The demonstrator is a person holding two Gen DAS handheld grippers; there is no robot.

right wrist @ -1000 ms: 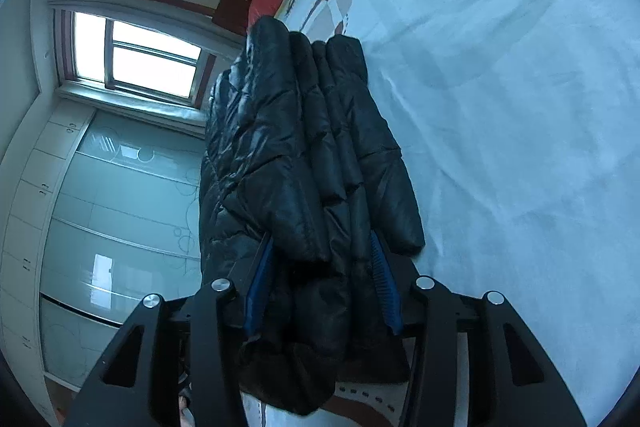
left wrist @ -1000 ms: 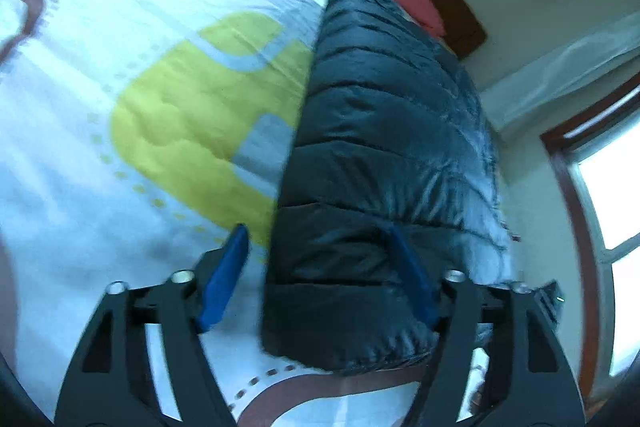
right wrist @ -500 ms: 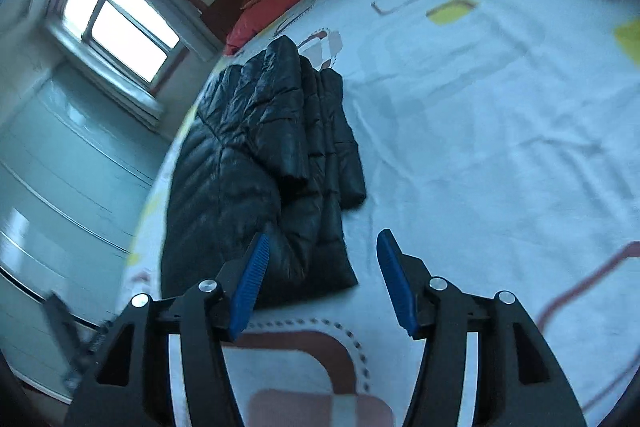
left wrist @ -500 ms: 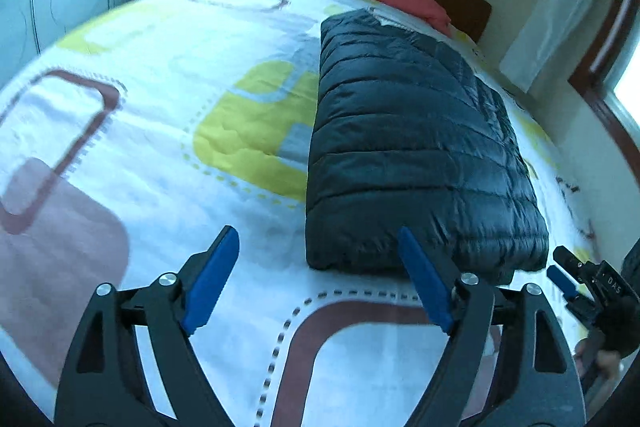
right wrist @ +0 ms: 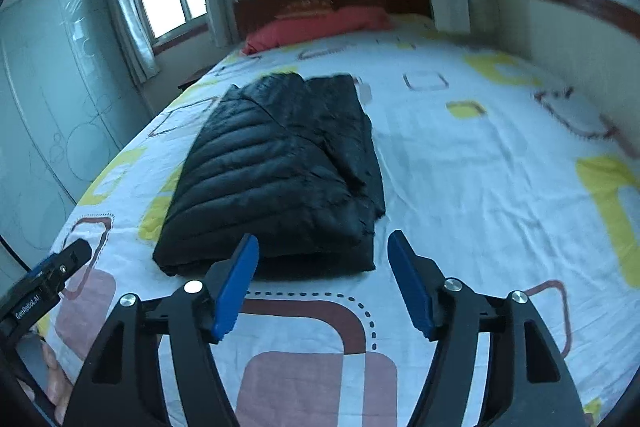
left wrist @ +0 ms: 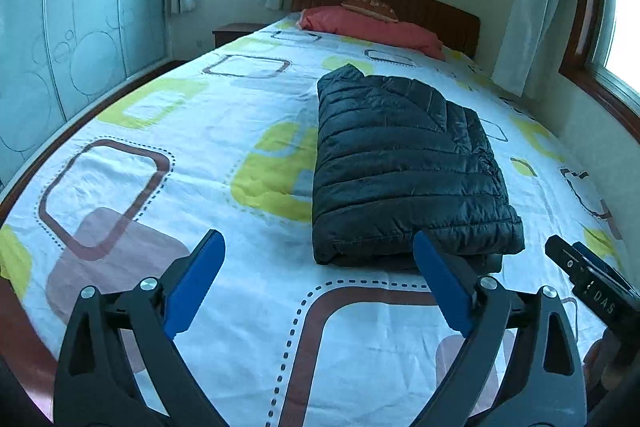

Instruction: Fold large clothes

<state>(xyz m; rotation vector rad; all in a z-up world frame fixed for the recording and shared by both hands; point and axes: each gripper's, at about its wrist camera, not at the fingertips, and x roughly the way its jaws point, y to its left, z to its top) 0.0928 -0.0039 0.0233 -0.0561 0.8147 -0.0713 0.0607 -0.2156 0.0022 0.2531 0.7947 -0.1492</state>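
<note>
Black puffer jacket (left wrist: 404, 167) sits folded into a compact block mid-frame on the patterned bedsheet (left wrist: 224, 115) — fold looks done, maybe one tidy left — left gripper (left wrist: 320, 283) and right gripper (right wrist: 322, 283) both opening, nothing between jaws.

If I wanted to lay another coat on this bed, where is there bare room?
Two wide bare patches of sheet: one between the folded black jacket and the wardrobe-side edge, another between it and the wall with the wood-framed window. The near strip is tighter, with both hand-held grippers over it. The red pillow fills the head end.
</note>
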